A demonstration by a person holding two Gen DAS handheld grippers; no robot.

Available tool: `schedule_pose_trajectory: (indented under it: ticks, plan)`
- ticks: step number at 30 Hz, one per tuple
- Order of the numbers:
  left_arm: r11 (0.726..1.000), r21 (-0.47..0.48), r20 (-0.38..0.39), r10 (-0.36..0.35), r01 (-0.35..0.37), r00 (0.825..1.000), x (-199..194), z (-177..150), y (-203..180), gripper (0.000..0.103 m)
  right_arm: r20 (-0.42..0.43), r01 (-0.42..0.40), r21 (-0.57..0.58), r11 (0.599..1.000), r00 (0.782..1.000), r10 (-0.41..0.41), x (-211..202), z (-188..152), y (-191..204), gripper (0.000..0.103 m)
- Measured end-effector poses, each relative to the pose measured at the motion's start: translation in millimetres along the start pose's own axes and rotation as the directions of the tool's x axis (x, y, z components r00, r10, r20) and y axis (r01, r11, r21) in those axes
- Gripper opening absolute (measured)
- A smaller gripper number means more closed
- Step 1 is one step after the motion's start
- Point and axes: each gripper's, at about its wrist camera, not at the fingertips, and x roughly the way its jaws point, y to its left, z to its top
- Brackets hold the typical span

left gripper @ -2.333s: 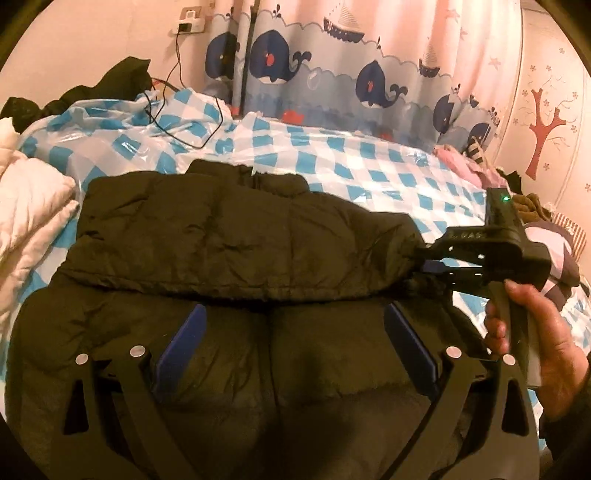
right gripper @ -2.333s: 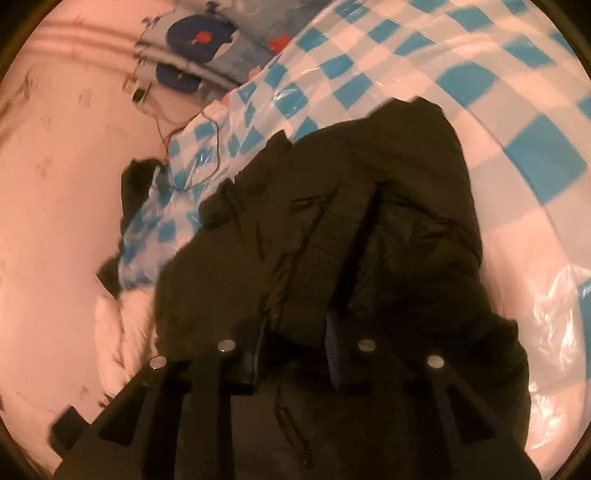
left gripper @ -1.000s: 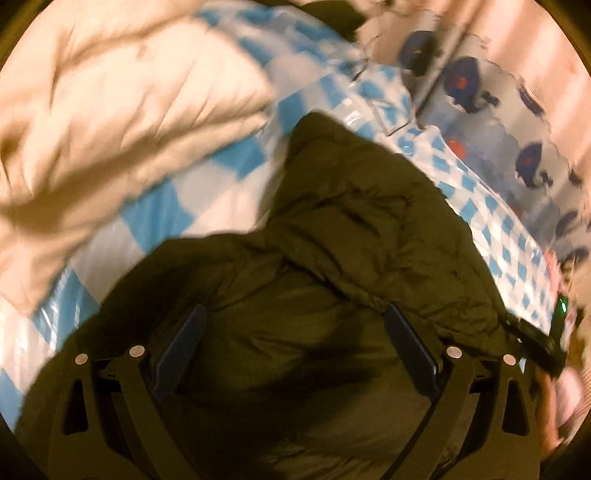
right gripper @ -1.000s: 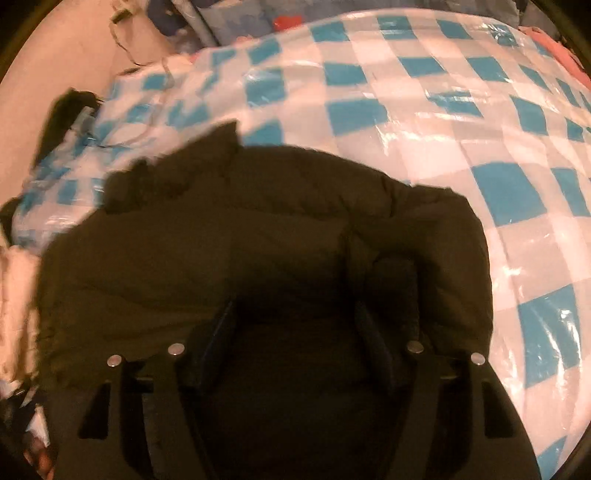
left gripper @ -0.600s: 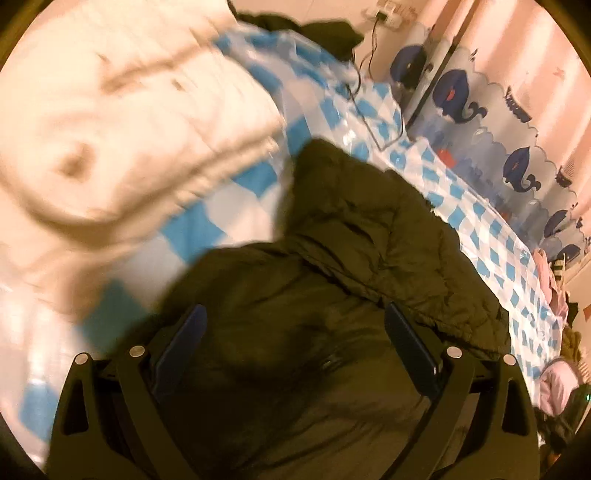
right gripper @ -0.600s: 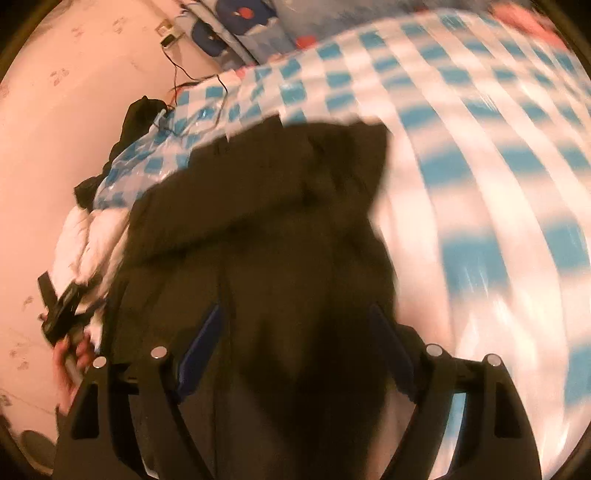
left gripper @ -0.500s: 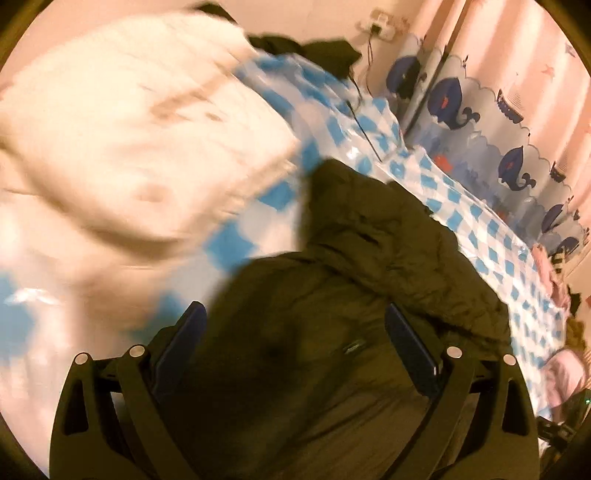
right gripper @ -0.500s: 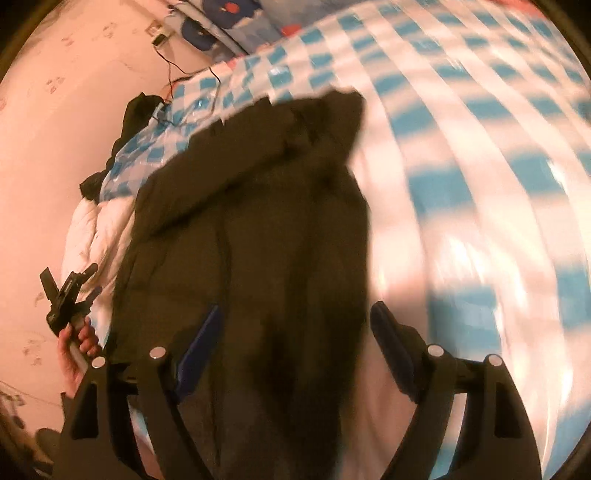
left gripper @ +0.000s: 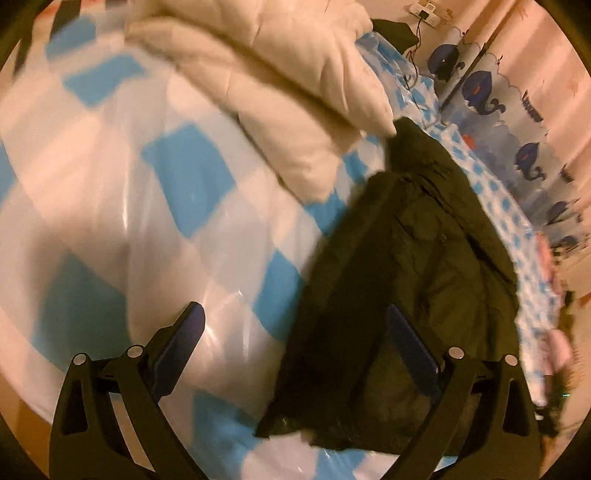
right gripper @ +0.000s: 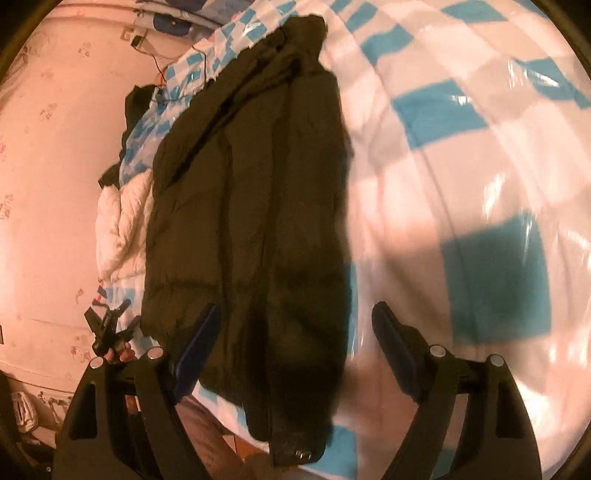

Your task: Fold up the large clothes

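A dark olive puffer jacket (left gripper: 424, 266) lies lengthwise on the blue-and-white checked bed cover (left gripper: 155, 206), its sleeves folded in. My left gripper (left gripper: 295, 332) is open and empty, hovering over the jacket's left hem corner and the bare cover beside it. In the right wrist view the jacket (right gripper: 251, 192) runs from the collar at the top to the hem at the bed's front edge. My right gripper (right gripper: 295, 332) is open and empty above the jacket's right hem side. The left gripper also shows small in the right wrist view (right gripper: 109, 326), beyond the jacket's left edge.
A white quilted garment (left gripper: 295, 81) lies at the jacket's upper left. A whale-print curtain (left gripper: 517, 122) and a wall socket with cable (left gripper: 424, 7) stand behind the bed. More clothes are piled at the far right (left gripper: 557, 347). The bed's front edge (right gripper: 236, 439) is close below.
The right gripper let go of the folded sleeve and opened. Both grippers drew back toward the hem and swung outward, so each now sees its own side of the jacket.
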Motion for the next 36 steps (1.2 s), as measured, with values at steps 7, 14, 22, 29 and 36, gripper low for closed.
schedule_pose_trajectory:
  ticks: [7,14,22,29,36]
  plan:
    - [1.0,0.003,0.002,0.004,-0.004,1.0,4.1,-9.9,-1.7,0.094,-0.043,-0.004,-0.017,1.0,0.999,0.003,10.6,-15.5,8.6,0.085]
    - [0.984,0.085,-0.171,-0.14,0.157,0.975,23.9,-12.1,-21.6,0.094,-0.07,-0.11,-0.019,0.994,0.992,0.108,15.2,-26.8,20.2,0.086]
    - [0.989,0.129,-0.168,-0.049,0.071,0.985,27.0,-22.1,-16.7,0.094,-0.08,-0.084,-0.002,0.996,0.993,0.083,20.9,-28.6,13.7,0.086]
    - [0.956,0.293,-0.155,0.066,-0.018,0.986,30.0,-39.3,-48.5,0.095,-0.079,-0.079,-0.009,0.997,0.994,0.078,25.3,-28.4,14.6,0.087]
    - [0.942,0.336,-0.145,0.071,-0.019,0.987,27.4,-45.5,-55.6,0.094,-0.072,-0.058,-0.03,0.998,0.996,0.055,29.8,-30.9,22.0,0.089]
